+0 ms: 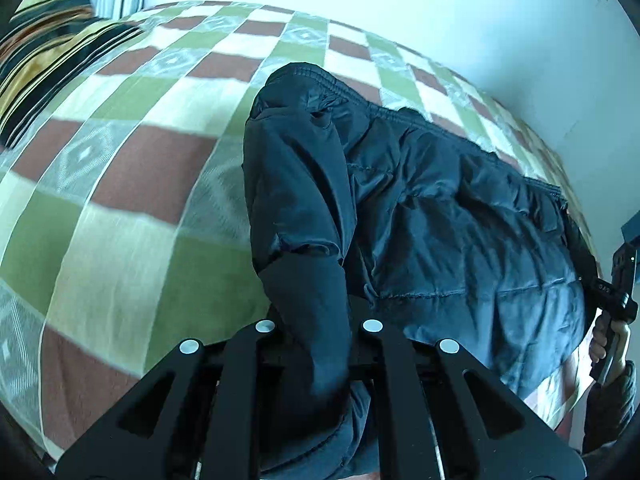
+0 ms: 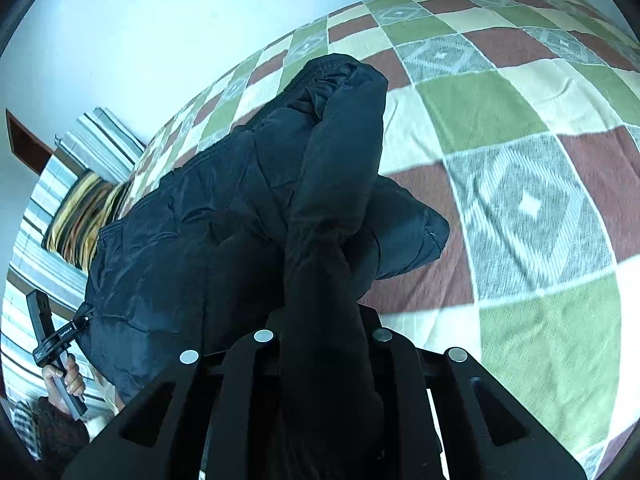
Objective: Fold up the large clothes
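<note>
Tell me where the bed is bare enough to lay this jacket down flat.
Bare checked bedspread lies between the dark jacket and the striped pillows, and beyond its hem toward the wall. It is crowded where each claw pinches a sleeve.

The bedspread was a patchwork of green, brown, cream and grey diamond squares, and it covered pretty much the whole bed. A pillow with yellow, black and orange stripes sat at one end. Behind that hung a curtain in pale stripes, against a plain white wall.
</note>
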Demonstrator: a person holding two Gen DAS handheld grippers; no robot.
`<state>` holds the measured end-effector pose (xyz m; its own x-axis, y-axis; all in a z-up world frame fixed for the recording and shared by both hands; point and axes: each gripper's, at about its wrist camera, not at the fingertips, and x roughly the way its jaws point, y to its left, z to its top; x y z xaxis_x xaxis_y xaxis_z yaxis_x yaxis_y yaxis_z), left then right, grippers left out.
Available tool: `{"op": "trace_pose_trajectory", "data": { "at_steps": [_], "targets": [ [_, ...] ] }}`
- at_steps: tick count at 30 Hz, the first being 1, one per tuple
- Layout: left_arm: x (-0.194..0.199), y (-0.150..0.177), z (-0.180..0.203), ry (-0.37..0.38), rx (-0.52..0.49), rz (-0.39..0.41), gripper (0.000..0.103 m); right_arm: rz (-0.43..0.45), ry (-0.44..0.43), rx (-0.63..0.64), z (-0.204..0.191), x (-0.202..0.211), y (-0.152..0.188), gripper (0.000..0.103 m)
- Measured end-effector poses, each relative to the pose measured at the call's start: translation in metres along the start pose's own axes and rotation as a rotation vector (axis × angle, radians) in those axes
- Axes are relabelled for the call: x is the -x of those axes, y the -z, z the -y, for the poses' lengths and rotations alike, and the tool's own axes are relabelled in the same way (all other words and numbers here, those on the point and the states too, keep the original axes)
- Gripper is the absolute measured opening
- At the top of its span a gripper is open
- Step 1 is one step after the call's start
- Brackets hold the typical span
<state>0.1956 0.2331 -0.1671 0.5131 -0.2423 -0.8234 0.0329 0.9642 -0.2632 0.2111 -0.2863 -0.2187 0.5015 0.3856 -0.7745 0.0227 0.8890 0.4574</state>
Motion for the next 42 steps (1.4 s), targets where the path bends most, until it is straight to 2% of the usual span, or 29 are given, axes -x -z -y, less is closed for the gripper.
{"op": "trace_pose_trajectory", "data": {
  "at_steps": [3,5,8,10,14,17,20,24,27,31,37,42],
  "targets": [
    [-0.004,0.005,-0.003,-0.015,-0.005,0.008,0.013,0.011,0.033,0.016,-0.002,-0.004,-0.003,0.017],
    [-0.007,0.006,0.001,-0.051,-0.025,0.015,0.018,0.020,0.062,0.033,-0.003,-0.001,-0.004,0.023],
    [-0.006,0.009,0.003,-0.085,-0.015,0.033,0.033,0.048,0.124,0.041,-0.007,0.010,-0.004,0.033],
    [0.000,0.013,0.001,-0.080,0.008,0.051,0.057,0.076,0.146,0.041,-0.007,0.020,-0.004,0.037],
    [0.015,0.025,-0.008,-0.071,0.081,0.090,0.072,0.190,0.250,0.053,-0.015,0.057,-0.001,0.040],
    [0.020,0.035,-0.011,-0.055,0.119,0.095,0.073,0.264,0.273,0.057,-0.028,0.080,0.003,0.040],
    [0.022,0.043,-0.006,-0.066,0.131,0.108,0.076,0.264,0.272,0.078,-0.052,0.084,0.008,0.040],
    [0.020,0.046,-0.002,-0.110,0.124,0.123,0.079,0.193,0.230,0.179,-0.098,0.059,0.022,0.040],
    [0.016,0.047,-0.006,-0.104,0.165,0.123,0.080,0.146,0.189,0.261,-0.137,0.033,0.029,0.040],
    [0.014,0.048,-0.009,-0.095,0.183,0.121,0.080,0.114,0.175,0.328,-0.176,0.005,0.030,0.040],
    [0.011,0.047,-0.012,-0.085,0.187,0.116,0.080,0.096,0.202,0.359,-0.204,-0.019,0.034,0.040],
    [0.008,0.045,-0.016,-0.075,0.189,0.107,0.081,0.090,0.267,0.368,-0.214,-0.040,0.037,0.040]
  ]
}}
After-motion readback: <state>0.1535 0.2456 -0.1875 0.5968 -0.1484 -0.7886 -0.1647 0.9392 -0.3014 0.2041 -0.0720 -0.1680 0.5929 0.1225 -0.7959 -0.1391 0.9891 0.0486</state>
